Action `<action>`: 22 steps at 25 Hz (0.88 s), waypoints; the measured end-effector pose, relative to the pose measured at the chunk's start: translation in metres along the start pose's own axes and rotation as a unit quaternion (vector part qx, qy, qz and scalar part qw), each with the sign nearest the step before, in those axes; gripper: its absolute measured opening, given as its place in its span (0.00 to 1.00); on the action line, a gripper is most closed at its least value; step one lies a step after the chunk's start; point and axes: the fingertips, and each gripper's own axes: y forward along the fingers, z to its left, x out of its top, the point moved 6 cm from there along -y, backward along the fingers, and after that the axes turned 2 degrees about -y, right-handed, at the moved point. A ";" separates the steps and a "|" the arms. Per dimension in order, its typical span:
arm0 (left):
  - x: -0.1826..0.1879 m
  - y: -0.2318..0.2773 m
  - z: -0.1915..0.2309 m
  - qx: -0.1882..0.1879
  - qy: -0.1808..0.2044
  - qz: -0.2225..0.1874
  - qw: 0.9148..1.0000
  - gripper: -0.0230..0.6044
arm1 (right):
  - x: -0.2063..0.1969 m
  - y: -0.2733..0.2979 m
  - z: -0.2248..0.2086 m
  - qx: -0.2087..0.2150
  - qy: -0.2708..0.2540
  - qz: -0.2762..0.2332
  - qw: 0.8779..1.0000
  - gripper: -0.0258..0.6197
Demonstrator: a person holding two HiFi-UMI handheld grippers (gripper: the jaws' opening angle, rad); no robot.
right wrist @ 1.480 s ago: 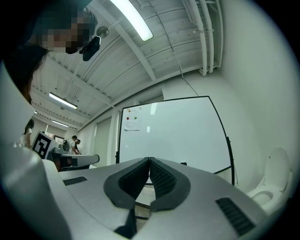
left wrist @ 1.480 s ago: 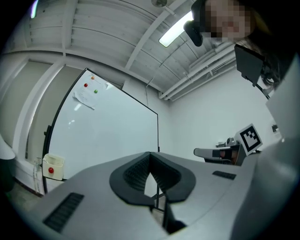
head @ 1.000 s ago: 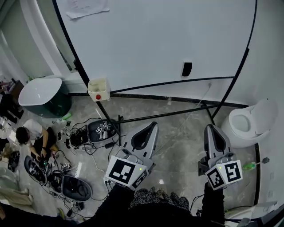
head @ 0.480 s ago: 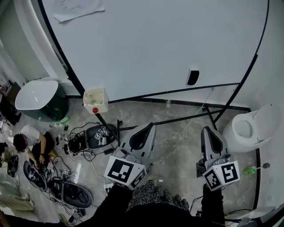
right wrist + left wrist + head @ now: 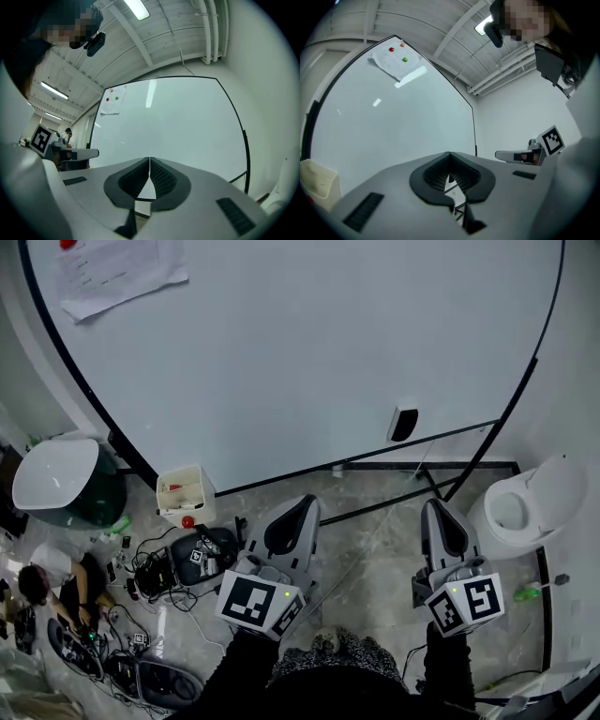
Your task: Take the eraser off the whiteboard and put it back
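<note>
Near the lower right edge of the whiteboard (image 5: pixel 309 352), the black eraser (image 5: pixel 403 423) sits stuck to the white surface, while short of the board the left tool (image 5: pixel 302 504) and right tool (image 5: pixel 436 510) both point toward it, jaws pressed together, gripping nothing.

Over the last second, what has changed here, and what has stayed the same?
The left hand-held gripper and right hand-held gripper advanced with the person toward the whiteboard, bringing the eraser nearer. Nothing was gripped or released. Both stay shut and empty; the eraser stays on the board.
</note>
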 end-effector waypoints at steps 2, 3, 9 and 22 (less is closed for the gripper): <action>-0.001 0.009 0.004 -0.007 -0.001 -0.001 1.000 0.05 | -0.001 0.006 -0.001 -0.003 -0.001 0.000 1.000 0.05; -0.001 0.013 0.005 -0.011 -0.001 -0.002 1.000 0.05 | -0.001 0.009 -0.003 -0.004 -0.002 0.001 1.000 0.05; -0.002 0.040 0.014 -0.021 -0.001 -0.002 1.000 0.05 | 0.000 0.029 -0.020 -0.015 -0.005 -0.002 1.000 0.05; -0.007 0.107 0.025 0.008 0.016 -0.001 1.000 0.05 | -0.026 0.097 -0.076 0.033 -0.003 0.015 0.999 0.06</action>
